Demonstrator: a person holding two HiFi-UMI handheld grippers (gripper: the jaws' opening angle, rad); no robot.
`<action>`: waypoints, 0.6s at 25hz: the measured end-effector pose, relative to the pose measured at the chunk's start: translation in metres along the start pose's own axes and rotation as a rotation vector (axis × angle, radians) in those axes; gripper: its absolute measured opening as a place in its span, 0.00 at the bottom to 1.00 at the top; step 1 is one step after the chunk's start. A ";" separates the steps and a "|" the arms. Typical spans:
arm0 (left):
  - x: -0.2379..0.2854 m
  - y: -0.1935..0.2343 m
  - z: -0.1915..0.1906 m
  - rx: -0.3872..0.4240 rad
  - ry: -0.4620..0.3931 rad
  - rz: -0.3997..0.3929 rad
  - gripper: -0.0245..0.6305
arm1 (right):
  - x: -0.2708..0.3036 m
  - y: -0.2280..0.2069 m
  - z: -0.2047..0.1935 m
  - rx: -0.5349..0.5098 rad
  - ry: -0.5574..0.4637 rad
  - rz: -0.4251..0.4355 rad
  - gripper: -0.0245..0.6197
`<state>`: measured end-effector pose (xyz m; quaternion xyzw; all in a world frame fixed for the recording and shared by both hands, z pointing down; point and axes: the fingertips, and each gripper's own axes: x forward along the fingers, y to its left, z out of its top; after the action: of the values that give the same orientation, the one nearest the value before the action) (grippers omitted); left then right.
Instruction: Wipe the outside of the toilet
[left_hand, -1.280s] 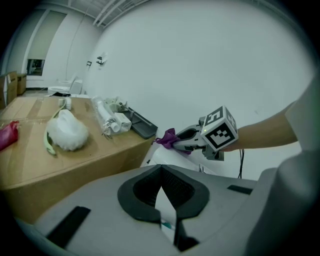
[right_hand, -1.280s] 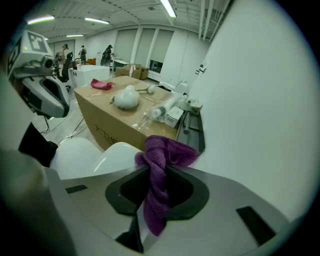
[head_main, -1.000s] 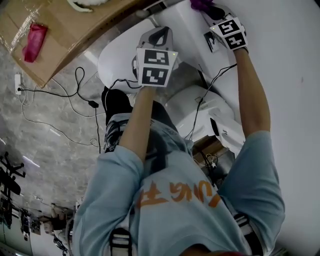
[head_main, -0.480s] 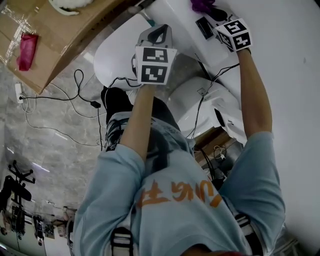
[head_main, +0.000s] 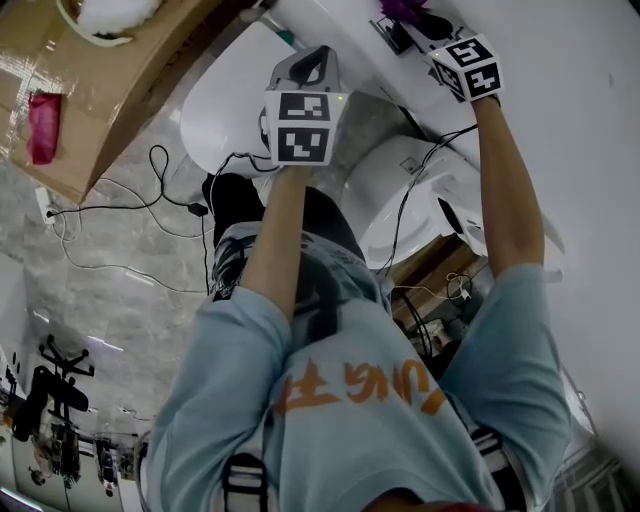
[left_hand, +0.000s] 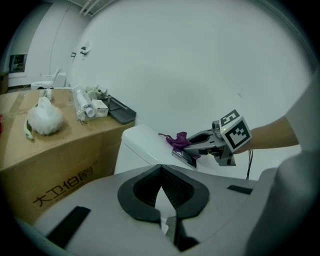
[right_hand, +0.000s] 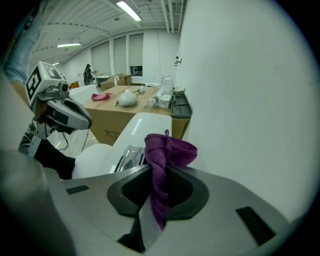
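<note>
The right gripper (right_hand: 159, 175) is closed tight on a purple cloth (right_hand: 167, 150), and the cloth sticks up in a bunch between its jaws. It holds the cloth over the flat top of the white toilet (left_hand: 142, 145), at the back part near the wall (right_hand: 240, 90). In the left gripper view the cloth looks like it rests on that top, just beside a shiny plate (right_hand: 127, 157). The left gripper (left_hand: 161, 172) has its jaws closed together with nothing in them. It hangs in the air above the round lid, well apart from the cloth. A cardboard box (left_hand: 50, 160) stands next to the toilet with some small things on it. I think the step now is wiping the top of the back part. To do it well, the cloth should be pushed down so more of it lies flat, because a bunched cloth only cleans a thin line. Slow strokes from one side to the other would work best. It would be good to go around the shiny plate gently so the cloth does not catch on it. The sides and the bowl look like they are not yet wiped.
</note>
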<state>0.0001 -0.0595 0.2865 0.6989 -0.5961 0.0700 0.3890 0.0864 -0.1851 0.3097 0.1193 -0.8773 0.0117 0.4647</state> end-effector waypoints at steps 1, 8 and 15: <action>0.001 -0.003 -0.002 0.004 0.004 -0.004 0.07 | -0.003 0.000 -0.004 0.008 -0.001 -0.008 0.14; 0.003 -0.019 -0.012 0.032 0.025 -0.025 0.07 | -0.022 0.002 -0.034 0.032 0.013 -0.052 0.14; 0.006 -0.042 -0.022 0.050 0.041 -0.058 0.07 | -0.042 0.005 -0.070 0.031 0.062 -0.103 0.14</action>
<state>0.0470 -0.0511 0.2859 0.7237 -0.5658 0.0878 0.3853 0.1647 -0.1623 0.3151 0.1708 -0.8549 0.0050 0.4898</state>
